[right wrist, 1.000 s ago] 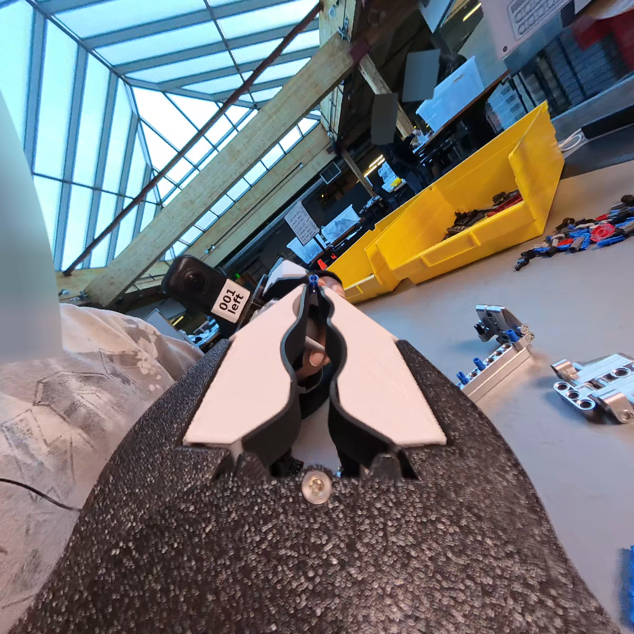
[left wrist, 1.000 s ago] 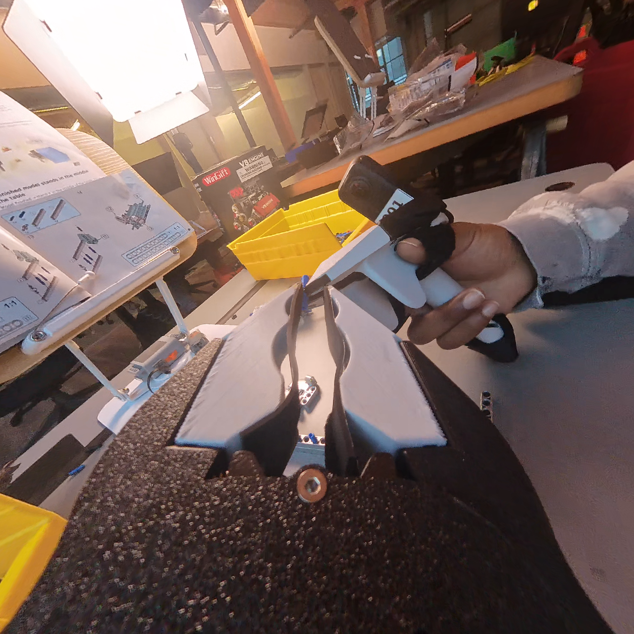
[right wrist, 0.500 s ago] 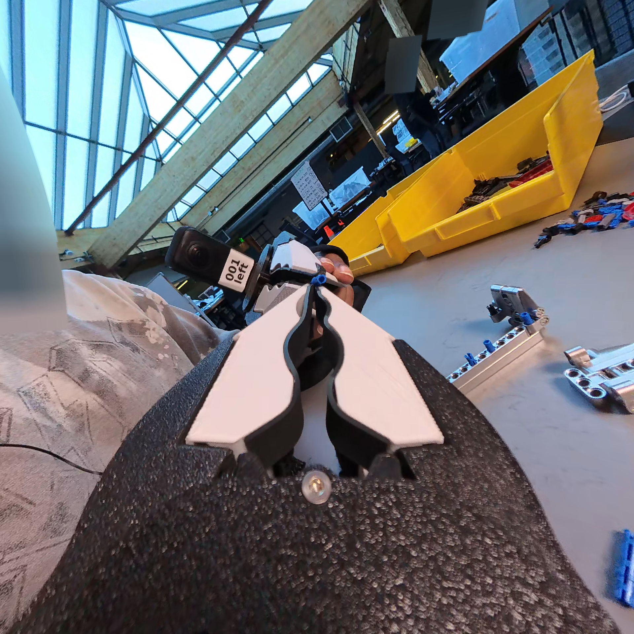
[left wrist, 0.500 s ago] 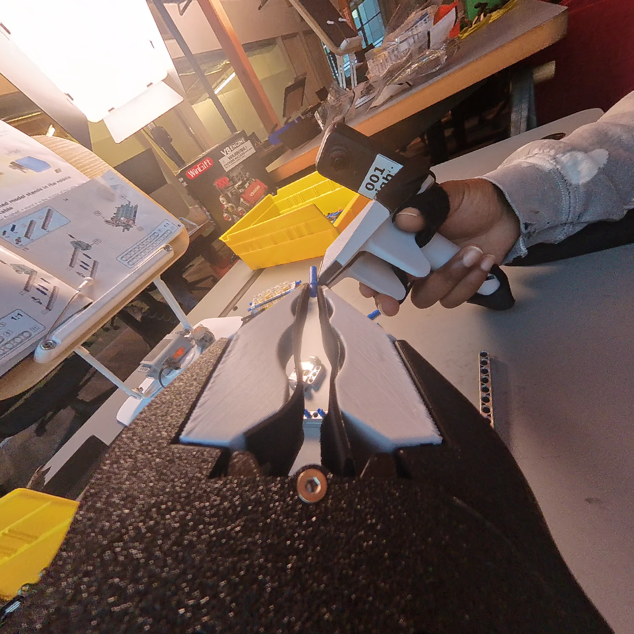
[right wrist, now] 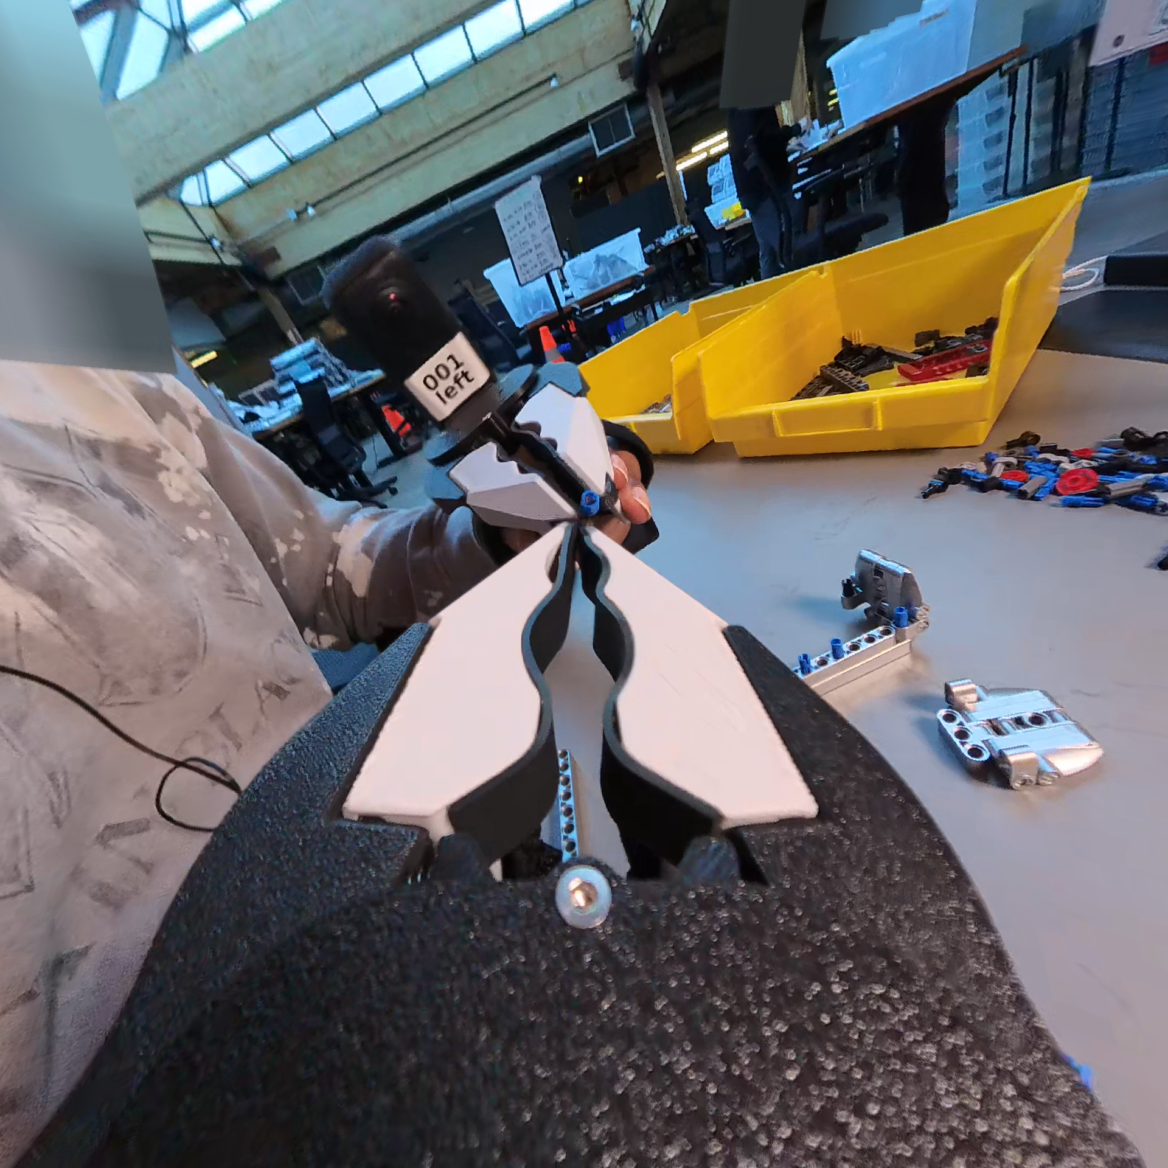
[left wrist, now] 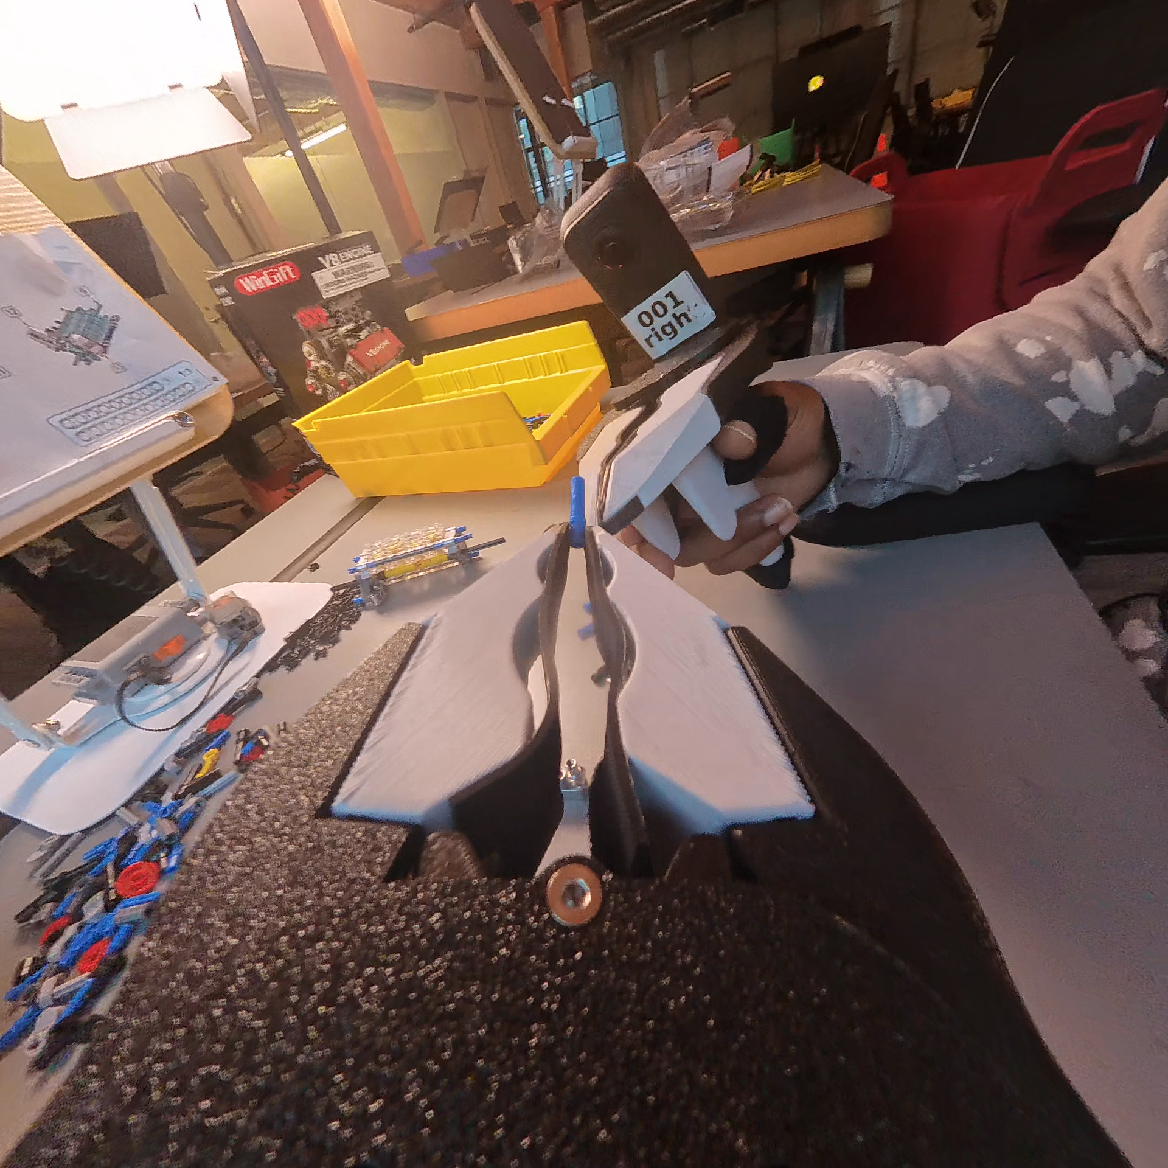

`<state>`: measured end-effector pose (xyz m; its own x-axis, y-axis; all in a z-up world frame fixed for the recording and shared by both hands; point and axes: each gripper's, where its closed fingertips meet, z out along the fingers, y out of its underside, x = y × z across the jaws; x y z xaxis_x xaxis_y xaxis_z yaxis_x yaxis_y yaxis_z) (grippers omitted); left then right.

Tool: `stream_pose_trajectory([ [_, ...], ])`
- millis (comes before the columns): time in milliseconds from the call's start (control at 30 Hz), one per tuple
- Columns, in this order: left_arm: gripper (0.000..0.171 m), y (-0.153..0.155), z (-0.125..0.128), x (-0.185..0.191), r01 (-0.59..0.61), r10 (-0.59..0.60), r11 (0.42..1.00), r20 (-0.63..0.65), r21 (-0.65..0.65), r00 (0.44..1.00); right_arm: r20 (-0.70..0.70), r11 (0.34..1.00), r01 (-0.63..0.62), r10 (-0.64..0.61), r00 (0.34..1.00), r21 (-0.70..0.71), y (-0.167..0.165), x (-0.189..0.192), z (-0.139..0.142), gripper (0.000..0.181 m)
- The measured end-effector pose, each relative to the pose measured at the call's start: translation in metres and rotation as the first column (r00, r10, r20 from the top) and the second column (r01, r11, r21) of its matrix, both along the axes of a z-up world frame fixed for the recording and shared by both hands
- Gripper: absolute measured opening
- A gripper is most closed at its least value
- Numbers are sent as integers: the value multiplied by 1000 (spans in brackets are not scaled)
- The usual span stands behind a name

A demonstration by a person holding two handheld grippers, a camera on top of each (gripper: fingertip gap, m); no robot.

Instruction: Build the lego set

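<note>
Blue pin [left wrist: 576,511]: we see it upright, pinched at the tips of the left gripper [left wrist: 574,537] jaws. Right gripper [right wrist: 578,534]: jaws closed, empty, tips just beside it above the table [left wrist: 916,663].

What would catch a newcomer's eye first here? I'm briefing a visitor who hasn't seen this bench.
Probably the left gripper, shut on a small blue pin held above the grey table, with the right gripper tip to tip with it. Next, the yellow bins at the table's far edge and the silver brick pieces lying near the right gripper.
</note>
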<state>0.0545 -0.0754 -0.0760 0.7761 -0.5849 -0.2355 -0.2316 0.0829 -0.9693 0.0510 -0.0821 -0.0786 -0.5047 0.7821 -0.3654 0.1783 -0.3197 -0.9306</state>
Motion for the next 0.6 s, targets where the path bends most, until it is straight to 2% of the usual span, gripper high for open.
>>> stream_pose_trajectory([
  [100, 1, -2, -1, 2, 47, -45, 998, 57, -39, 997, 6, 996, 3, -3, 1000, 86, 0, 2, -4, 0],
  [267, 1, -4, -3, 4, 92, -83, 993, 107, -80, 991, 1, 983, 1, -1, 1000, 185, 3, 7, -9, 22],
  [300, 1, -5, -4, 5, 101, -91, 991, 116, -87, 989, 5, 980, -4, 3, 1000, 199, 2, 7, -10, 21],
  [400, 1, -5, -7, 6, 113, -101, 988, 119, -101, 988, 3, 967, 1, -2, 1000, 256, -1, 6, -15, 0],
  [600, 2, -5, -8, 6, 135, -114, 983, 160, -124, 980, -23, 967, 9, -3, 1000, 254, 3, 10, -11, 0],
])
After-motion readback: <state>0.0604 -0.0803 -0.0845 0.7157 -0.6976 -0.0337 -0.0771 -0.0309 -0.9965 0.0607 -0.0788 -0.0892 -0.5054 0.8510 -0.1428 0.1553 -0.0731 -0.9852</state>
